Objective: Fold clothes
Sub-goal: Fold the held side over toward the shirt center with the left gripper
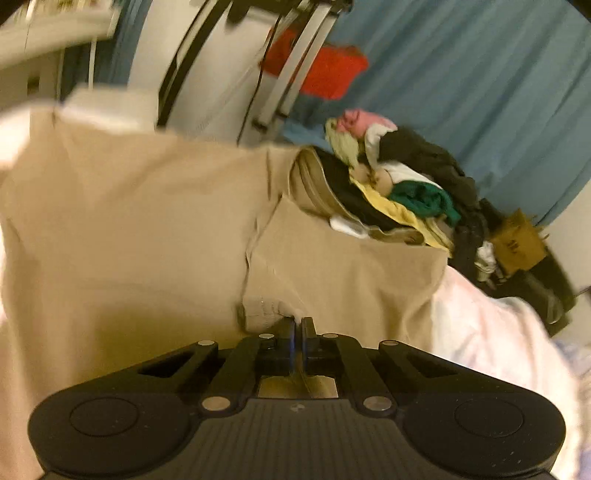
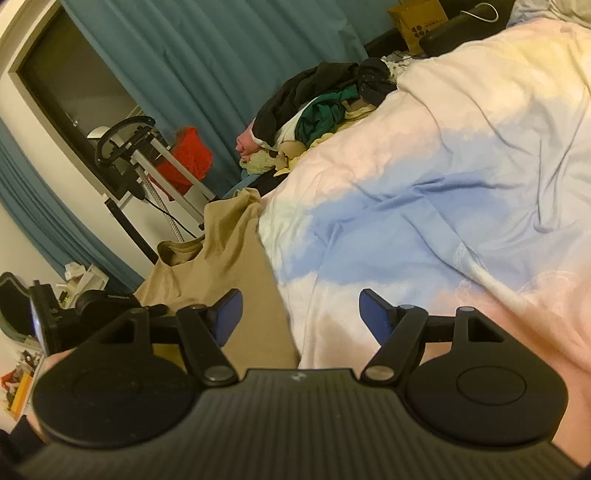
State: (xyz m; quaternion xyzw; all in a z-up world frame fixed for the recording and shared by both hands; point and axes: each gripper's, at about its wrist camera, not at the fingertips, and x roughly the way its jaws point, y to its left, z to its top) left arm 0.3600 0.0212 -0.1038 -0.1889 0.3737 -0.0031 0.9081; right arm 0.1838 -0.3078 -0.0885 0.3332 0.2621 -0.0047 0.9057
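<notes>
1. Yellow-brown paper bag (image 2: 419, 20), right wrist view — dark round dots and a line of print on its face; the print is too small to read.
2. The same bag (image 1: 517, 242), left wrist view — dark marks, blurred, illegible.
3. Gripper bodies, both views — a small pale emblem on the ribbed housing; unreadable.
4. No other text found.

The tan garment (image 1: 147, 221) lies spread and creased on the bed, near a mixed clothes pile (image 1: 399, 184).
</notes>
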